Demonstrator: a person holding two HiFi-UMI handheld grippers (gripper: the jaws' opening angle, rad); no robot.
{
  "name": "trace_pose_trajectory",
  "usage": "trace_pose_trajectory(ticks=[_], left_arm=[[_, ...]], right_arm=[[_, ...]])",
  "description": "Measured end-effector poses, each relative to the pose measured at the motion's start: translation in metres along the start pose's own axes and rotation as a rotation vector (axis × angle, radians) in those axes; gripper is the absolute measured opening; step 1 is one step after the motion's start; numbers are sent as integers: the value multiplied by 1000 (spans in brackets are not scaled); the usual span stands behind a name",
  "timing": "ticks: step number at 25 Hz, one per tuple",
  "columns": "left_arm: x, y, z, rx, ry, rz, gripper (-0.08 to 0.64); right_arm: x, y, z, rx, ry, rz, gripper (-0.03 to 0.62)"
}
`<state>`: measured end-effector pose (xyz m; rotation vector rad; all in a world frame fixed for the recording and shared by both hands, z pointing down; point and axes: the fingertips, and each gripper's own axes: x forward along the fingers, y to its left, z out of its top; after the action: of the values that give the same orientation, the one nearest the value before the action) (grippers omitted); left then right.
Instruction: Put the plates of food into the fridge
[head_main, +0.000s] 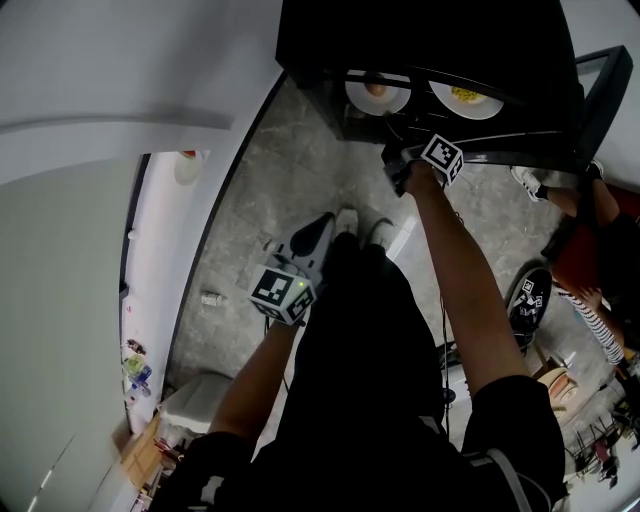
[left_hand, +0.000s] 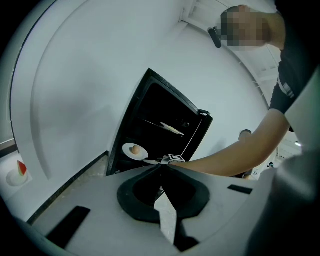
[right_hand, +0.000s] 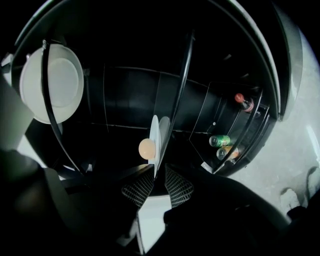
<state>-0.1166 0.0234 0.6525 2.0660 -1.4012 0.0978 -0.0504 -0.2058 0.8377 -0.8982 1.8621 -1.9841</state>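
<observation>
**Egg plate's in the fridge, right jaws loose around its rim**

Right gripper (right_hand: 157, 172) has its jaws a bit apart. The rim of the egg plate (right_hand: 156, 140) sits between them, not pinched, dead ahead at 12 o'clock inside the fridge (head_main: 430, 40). The right arm (head_main: 460, 280) is stretched out straight into the open fridge.

Left gripper (left_hand: 161, 169) is clenched on nothing, with the left arm (head_main: 255, 380) bent and held low by the body.

In the head view a second plate (head_main: 465, 98) sits at 3 o'clock of the egg one. There are cans (right_hand: 220, 140) in the door at 2 o'clock.

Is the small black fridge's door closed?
No: the black fridge stands open, showing a white round plate with an egg and a white plate with yellow food inside.
</observation>
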Motion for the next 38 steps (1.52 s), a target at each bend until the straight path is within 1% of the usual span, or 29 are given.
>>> trace_pose_trajectory(ticks=[14,17,22,28,33,38], left_arm=[[21,-22,9,26,2,-38,21],[21,-26,13,35,0,-43,21],[18,-37,17,44,-1,-53,21],[12,-52,30,66,-6,-73,21],[11,-61,35,74,-8,-85,21],[12,-71,40,86,-6,-104,21]], right_arm=[[-50,7,-5,-37,52,8,61],[-62,15,-8,-60,62,11,61],[-88,28,-18,-134,86,10,61],[-118,45,-20,-135,74,28,61],[-142,57,-20,-167,71,33,61],[-157,85,-17,-220,61,89,61]])
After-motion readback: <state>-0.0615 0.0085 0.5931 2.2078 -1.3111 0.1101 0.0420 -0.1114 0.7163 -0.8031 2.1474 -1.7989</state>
